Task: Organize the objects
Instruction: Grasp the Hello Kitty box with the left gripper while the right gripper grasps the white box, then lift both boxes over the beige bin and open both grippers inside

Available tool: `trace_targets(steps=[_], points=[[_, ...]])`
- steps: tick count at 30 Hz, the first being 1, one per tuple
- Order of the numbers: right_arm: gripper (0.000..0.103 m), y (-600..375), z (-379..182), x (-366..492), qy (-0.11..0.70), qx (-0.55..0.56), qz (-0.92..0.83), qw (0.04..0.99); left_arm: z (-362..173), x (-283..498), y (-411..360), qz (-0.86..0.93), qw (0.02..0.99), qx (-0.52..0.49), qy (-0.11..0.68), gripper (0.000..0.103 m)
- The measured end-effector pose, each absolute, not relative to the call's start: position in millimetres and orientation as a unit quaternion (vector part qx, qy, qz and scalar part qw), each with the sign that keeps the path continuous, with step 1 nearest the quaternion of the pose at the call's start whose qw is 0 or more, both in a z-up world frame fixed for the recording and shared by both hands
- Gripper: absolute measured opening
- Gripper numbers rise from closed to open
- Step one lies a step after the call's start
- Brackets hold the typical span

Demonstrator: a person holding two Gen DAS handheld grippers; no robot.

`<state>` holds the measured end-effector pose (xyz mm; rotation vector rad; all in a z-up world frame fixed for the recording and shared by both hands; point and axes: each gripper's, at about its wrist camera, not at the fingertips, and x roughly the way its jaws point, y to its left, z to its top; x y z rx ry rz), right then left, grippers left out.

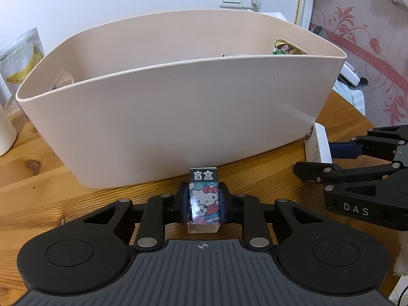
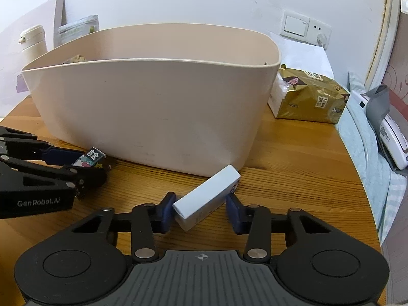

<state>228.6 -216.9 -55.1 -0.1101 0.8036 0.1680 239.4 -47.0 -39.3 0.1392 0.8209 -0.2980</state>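
**Two small boxes held in front of the beige bin**

The left gripper [image 1: 204, 201] is closed on a small cartoon box [image 1: 204, 200], its pads pressing both sides. The box shows a white cat with a pink bow and two white characters on a black top band. It is held upright, just in front of the beige bin [image 1: 178, 107].

The right gripper [image 2: 201, 210] is only partly closed around a white box [image 2: 206, 199]. This box is plain, glossy and lies diagonally between the fingers; the left finger touches it, but I cannot tell if the right finger does. Its far end is near the bin wall.

The left wrist view shows a banana pouch [image 1: 24, 61] far to the left. Only the right wrist view shows a gold packet [image 2: 311, 97] on the table [image 2: 293, 168] to the right of the bin, and a white bottle [image 2: 33, 40] behind it on the left.
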Motion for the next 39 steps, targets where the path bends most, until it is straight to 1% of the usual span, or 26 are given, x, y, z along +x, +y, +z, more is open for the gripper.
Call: trace_targets(steps=[10,13,14,23,31,39], points=[[0.025,-216,-52,217,0.394,-0.058,0.08,0.914,-35,225,-34,-0.146,0.907,0.052,0.392,0.023],[0.019,-216,-52,213,0.393,-0.055,0.079,0.914,-30,220,-30,-0.144,0.909,0.049,0.387,0.023],[0.014,-217,-52,212,0.394,-0.053,0.08,0.914,-29,219,-29,-0.144,0.91,0.048,0.385,0.023],[0.014,-215,-42,200,0.38,-0.055,0.089,0.919,-14,204,-19,-0.14,0.919,0.042,0.366,0.023],[0.014,-219,-19,185,0.351,-0.048,0.092,0.931,-3,191,-2,-0.133,0.926,0.035,0.352,0.023],[0.014,-224,5,173,0.32,-0.044,0.091,0.942,23,186,10,-0.13,0.938,0.032,0.32,0.023]])
